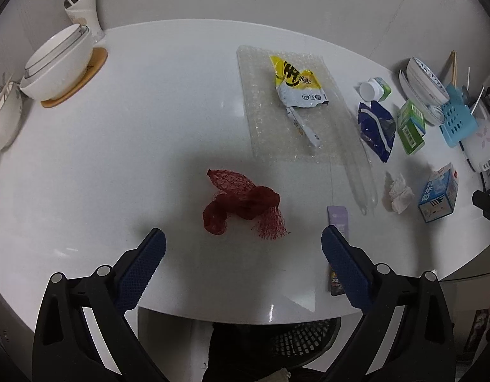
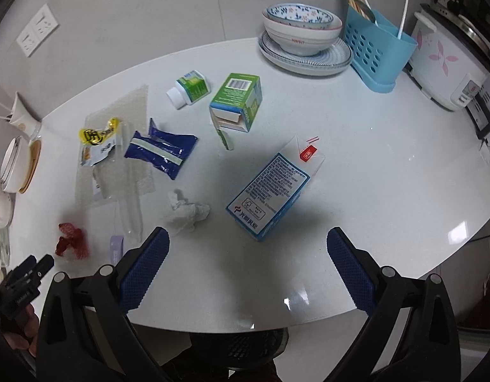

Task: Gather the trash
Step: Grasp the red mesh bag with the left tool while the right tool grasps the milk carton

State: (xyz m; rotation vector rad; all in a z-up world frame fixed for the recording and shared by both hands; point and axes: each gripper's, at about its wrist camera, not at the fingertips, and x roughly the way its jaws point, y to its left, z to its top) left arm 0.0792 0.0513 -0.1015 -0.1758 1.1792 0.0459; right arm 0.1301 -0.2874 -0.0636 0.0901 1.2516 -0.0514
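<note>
A crumpled red mesh net (image 1: 241, 205) lies on the white table just ahead of my open left gripper (image 1: 243, 248), which holds nothing. My right gripper (image 2: 248, 248) is open too, with a blue milk carton (image 2: 270, 191) lying flat right in front of it and a crumpled white tissue (image 2: 187, 211) by its left finger. Further back lie a dark blue wrapper (image 2: 160, 152), a yellow snack bag (image 2: 98, 141) on bubble wrap (image 1: 276, 108), a green carton (image 2: 238, 100), a small white bottle (image 2: 189, 87) and a purple packet (image 1: 339, 218).
Stacked white bowls (image 1: 59, 63) on a wooden coaster stand far left. Patterned bowls on plates (image 2: 304, 39), a blue utensil caddy (image 2: 377, 52) and a rice cooker (image 2: 448, 63) line the back right. A black mesh bin (image 1: 304, 337) sits below the table's front edge.
</note>
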